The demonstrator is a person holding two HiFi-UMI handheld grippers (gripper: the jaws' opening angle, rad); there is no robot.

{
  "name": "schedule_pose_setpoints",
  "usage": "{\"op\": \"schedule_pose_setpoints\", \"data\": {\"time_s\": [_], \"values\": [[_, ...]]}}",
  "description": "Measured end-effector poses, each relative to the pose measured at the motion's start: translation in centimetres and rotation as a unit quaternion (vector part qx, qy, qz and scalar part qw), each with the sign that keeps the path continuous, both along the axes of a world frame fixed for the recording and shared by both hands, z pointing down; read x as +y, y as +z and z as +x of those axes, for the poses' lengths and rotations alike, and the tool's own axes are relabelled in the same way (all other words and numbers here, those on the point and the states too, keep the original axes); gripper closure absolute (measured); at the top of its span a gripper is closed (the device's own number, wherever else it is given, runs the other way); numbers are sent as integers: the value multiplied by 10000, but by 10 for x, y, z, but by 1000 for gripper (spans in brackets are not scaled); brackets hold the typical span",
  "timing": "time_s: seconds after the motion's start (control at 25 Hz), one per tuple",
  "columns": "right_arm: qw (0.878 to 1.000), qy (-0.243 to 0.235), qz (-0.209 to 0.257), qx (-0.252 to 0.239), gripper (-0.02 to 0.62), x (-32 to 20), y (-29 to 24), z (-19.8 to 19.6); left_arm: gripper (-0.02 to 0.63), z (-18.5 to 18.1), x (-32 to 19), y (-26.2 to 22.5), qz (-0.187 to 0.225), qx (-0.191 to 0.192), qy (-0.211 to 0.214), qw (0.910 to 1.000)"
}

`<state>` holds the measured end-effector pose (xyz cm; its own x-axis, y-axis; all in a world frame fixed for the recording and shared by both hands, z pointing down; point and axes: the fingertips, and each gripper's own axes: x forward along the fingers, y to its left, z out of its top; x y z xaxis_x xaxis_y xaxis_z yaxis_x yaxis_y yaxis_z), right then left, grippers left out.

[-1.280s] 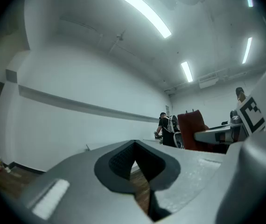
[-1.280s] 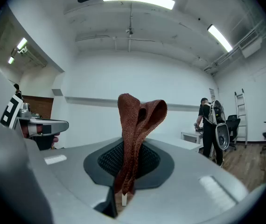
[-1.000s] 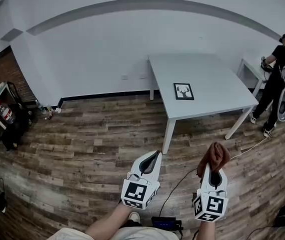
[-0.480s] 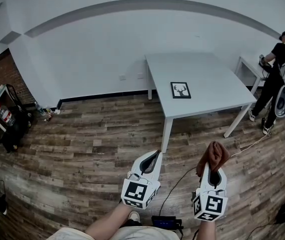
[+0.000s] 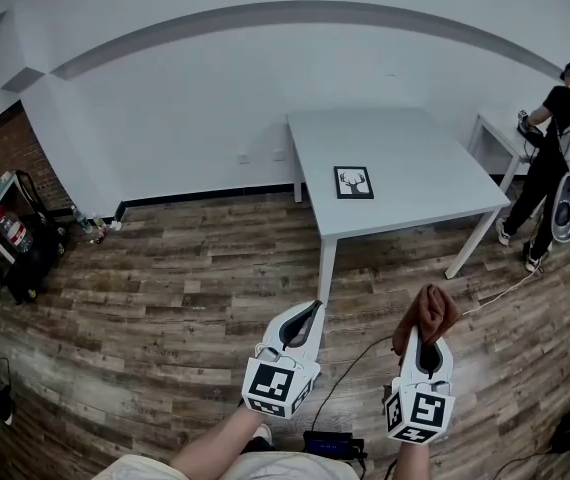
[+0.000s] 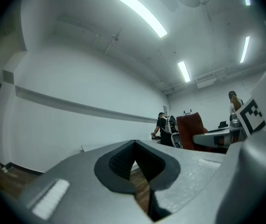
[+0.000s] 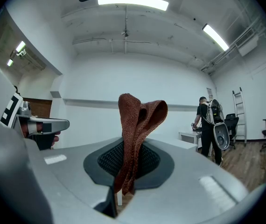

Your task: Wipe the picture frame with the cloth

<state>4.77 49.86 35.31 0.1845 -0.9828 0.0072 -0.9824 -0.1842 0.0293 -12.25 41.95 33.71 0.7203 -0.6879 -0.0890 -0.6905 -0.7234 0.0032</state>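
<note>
Fingers of my left gripper are pressed together with nothing between them, low over the wooden floor. Ahead, the picture frame lies flat on the white counter, well apart from both grippers. My right gripper pinches the brown cloth, folds standing up past the fingers. I'd call this the approach, with no wiping begun. Next I need to close in on the counter and lower the cloth onto the frame.
</note>
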Motion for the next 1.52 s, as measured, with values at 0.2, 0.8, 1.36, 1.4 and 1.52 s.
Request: {"op": "schedule_pose_setpoints", "data": {"time_s": [0.2,0.8,1.36,1.4,1.52], "values": [[9999,-142,-3,-46,534,3,3,23,603,20,5,6,-35,-4,-156,9999],[9995,-278,-154,-16,534,-42,17,38,603,35,-36,15,-104,37,-280,9995],[9992,-257,-294,88,534,-143,10,20,604,22,-134,8,-178,138,-200,9995],[9992,-250,-298,97,534,-149,9,17,605,19,-141,7,-179,144,-197,9995],[9992,-233,-314,117,534,-172,7,9,605,10,-165,5,-177,166,-194,9995]]}}
